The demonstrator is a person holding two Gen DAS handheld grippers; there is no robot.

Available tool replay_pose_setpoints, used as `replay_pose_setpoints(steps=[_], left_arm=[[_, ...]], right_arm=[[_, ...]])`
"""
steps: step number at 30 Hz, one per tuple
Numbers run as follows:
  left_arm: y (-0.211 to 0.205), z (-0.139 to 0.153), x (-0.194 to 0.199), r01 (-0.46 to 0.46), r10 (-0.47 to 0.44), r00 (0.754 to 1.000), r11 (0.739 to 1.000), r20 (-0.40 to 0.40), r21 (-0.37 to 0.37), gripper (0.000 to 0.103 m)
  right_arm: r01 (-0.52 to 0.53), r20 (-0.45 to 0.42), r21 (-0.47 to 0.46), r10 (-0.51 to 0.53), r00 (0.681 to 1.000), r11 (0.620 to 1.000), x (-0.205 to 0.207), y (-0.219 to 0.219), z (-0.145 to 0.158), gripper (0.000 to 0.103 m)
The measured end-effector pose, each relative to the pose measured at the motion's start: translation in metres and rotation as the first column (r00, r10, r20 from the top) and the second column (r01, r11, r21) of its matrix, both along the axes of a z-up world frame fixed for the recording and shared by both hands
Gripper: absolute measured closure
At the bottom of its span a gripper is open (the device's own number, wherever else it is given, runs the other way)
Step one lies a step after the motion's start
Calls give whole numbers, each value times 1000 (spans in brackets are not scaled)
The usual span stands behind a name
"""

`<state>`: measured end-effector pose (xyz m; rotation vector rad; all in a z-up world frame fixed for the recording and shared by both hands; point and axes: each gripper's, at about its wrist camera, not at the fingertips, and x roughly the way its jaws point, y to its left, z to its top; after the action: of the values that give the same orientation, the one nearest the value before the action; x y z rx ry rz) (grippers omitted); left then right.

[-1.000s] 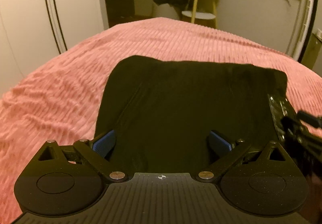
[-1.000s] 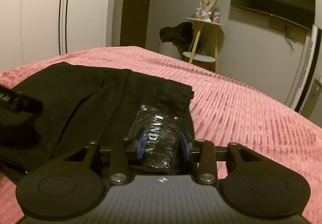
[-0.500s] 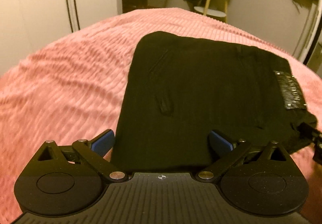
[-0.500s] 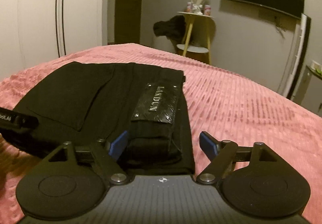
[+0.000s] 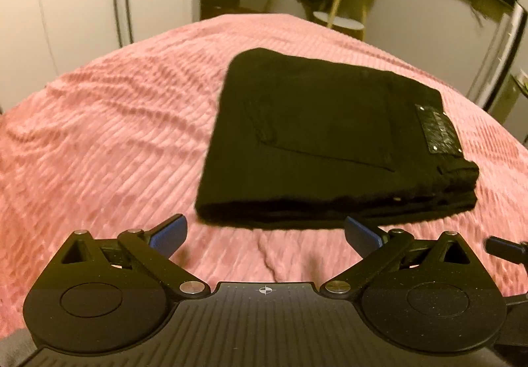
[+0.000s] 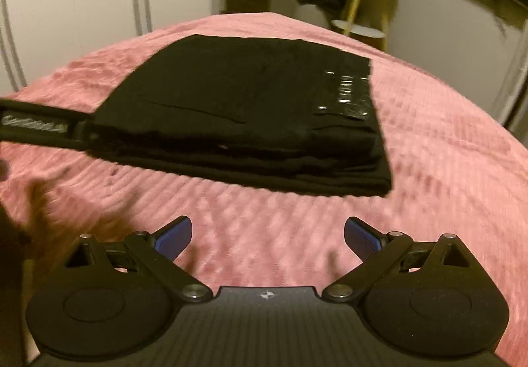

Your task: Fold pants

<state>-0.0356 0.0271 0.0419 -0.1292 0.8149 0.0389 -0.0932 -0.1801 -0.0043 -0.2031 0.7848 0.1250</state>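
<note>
The left gripper [image 5: 264, 233] is seen with its jaws spread wide over bare pink bedspread [image 5: 99, 136], nothing between them. The black pants [image 5: 323, 142] are laid folded in a flat stack on the bedspread, ahead of both tools and touched by neither. A shiny label patch [image 5: 437, 129] is noted on the stack's right side; its lettering is too blurred to read. The right gripper [image 6: 267, 235] has just been opened; its jaws are fully apart and empty.

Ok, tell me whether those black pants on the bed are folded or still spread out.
Folded. The black pants lie as a compact rectangle on the pink bedspread, with stacked layers showing along the near edge. No gripper touches them.
</note>
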Motion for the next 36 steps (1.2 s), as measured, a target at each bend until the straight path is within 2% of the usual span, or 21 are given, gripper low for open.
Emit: replay_pose_setpoints(steps=[4, 10, 18, 36], left_arm=[[3, -7, 5, -11, 11, 999, 1000, -36, -10, 0], [-6, -15, 9, 18, -16, 998, 999, -58, 36, 0], [-11, -20, 12, 21, -17, 997, 998, -69, 59, 0], [-18, -26, 15, 40, -34, 996, 997, -78, 73, 0]], right_arm=[[57, 27, -76, -55, 998, 996, 5, -3, -1, 4], [60, 7, -90, -60, 998, 994, 12, -5, -3, 4], [71, 13, -42, -70, 997, 997, 17, -11, 0, 4], [80, 52, -31, -78, 996, 996, 17, -12, 2, 4]])
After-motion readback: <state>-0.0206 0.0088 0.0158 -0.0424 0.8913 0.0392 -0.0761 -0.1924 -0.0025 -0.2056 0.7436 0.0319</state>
